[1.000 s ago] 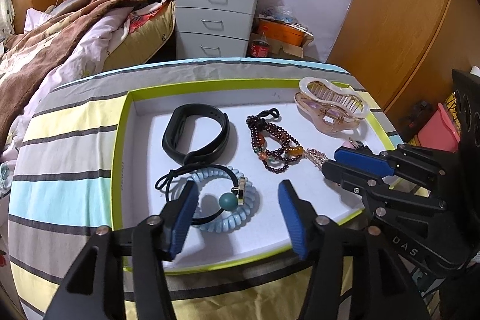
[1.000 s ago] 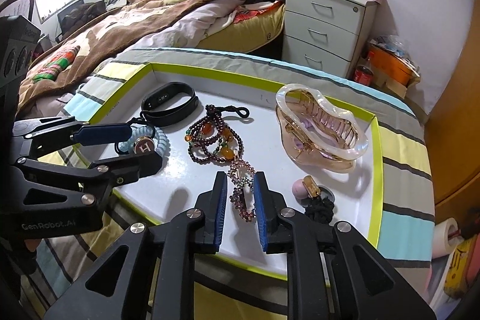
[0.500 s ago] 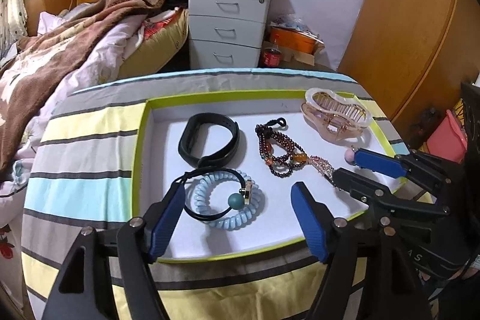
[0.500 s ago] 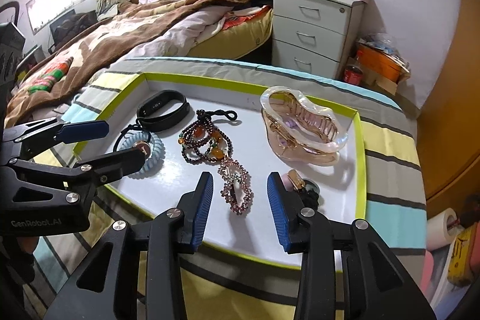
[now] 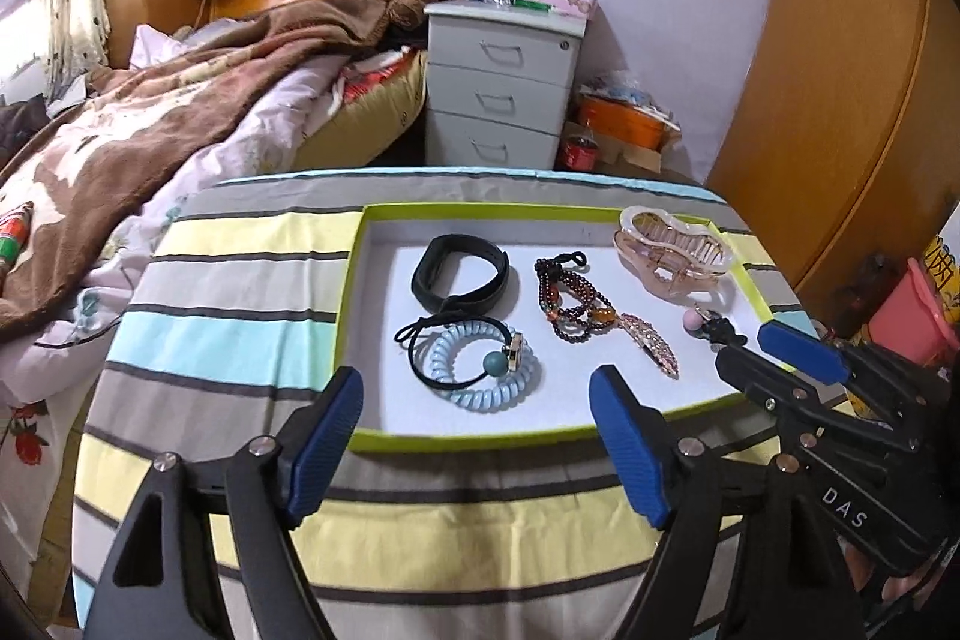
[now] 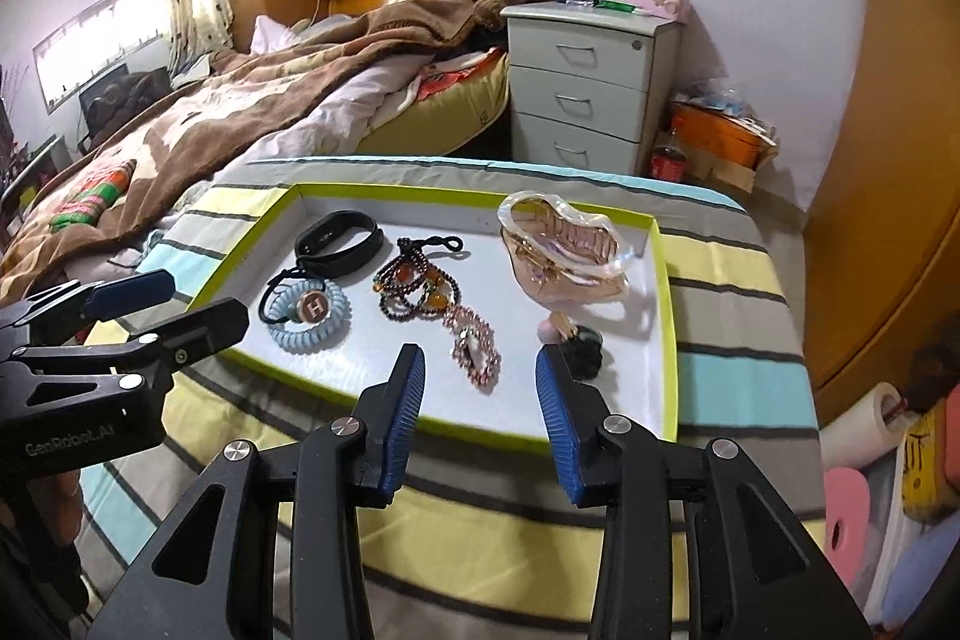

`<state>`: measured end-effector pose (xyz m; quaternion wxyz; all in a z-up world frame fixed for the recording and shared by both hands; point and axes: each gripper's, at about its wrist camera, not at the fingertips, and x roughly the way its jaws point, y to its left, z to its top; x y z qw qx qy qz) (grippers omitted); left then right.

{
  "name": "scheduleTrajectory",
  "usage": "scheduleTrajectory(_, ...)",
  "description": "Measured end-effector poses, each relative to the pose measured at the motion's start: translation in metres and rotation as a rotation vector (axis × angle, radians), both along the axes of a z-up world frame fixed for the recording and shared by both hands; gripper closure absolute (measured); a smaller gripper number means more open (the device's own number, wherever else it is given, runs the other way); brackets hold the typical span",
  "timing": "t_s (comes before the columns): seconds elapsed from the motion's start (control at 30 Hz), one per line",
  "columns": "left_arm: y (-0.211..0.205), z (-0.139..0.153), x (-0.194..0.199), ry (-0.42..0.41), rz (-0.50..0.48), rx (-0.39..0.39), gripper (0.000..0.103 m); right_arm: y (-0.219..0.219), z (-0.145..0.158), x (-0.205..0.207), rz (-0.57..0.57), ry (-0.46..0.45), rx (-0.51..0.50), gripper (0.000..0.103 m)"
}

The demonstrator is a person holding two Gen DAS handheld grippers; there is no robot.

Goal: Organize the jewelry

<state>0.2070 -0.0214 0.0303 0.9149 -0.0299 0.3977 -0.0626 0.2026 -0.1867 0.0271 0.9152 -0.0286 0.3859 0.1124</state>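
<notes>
Shallow white tray with lime-green rim [image 5: 354, 280] sits on the striped counter [image 5: 240, 280]. All pieces lie in it, spread apart: black wristband [image 5: 459, 271] at far left, pale-blue coil hair tie [image 5: 480, 367] nearer the rim, dark beaded bracelet [image 5: 567, 295] mid-tray, rhinestone barrette [image 6: 474, 340], clear pink hair claw clip [image 6: 564, 250] far right. Sorting looks nearly done. Barrette's long axis runs from the beads toward the near rim. Left claw [image 5: 477, 436] and right claw [image 6: 480, 418]: both opening, nothing between them.
</notes>
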Motion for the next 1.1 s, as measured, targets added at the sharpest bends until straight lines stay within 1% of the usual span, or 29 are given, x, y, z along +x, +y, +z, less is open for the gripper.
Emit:
scheduleTrajectory(0.07,-0.001,0.003,-0.009,-0.014,0.003,0.008,0.023,-0.001,0.003,-0.010,-0.010,-0.014,0.011,0.055)
scheduleTrajectory(0.1,-0.001,0.004,-0.013,-0.018,0.005,0.010,0.023,-0.001,0.004,-0.014,-0.015,-0.019,0.018,0.049)
scheduleTrajectory(0.2,-0.001,0.006,-0.025,-0.028,0.009,0.012,0.023,-0.002,0.008,-0.027,-0.023,-0.033,0.040,0.048)
scheduleTrajectory(0.33,-0.002,0.006,-0.043,-0.042,0.022,0.021,0.023,-0.003,0.013,-0.046,-0.059,-0.061,0.033,0.048)
scheduleTrajectory(0.67,-0.001,0.000,-0.080,-0.056,0.059,0.068,0.022,-0.010,0.016,-0.083,-0.097,-0.085,0.071,0.048)
scheduleTrajectory(0.8,-0.003,-0.002,-0.089,-0.052,0.055,0.060,0.022,-0.009,0.015,-0.093,-0.100,-0.091,0.076,0.048)
scheduleTrajectory(0.97,-0.004,-0.006,-0.097,-0.057,0.057,0.071,0.022,-0.011,0.013,-0.101,-0.106,-0.092,0.089,0.048)
scheduleTrajectory(1.1,-0.003,-0.005,-0.098,-0.057,0.076,0.074,0.022,-0.011,0.013,-0.103,-0.110,-0.094,0.091,0.048)
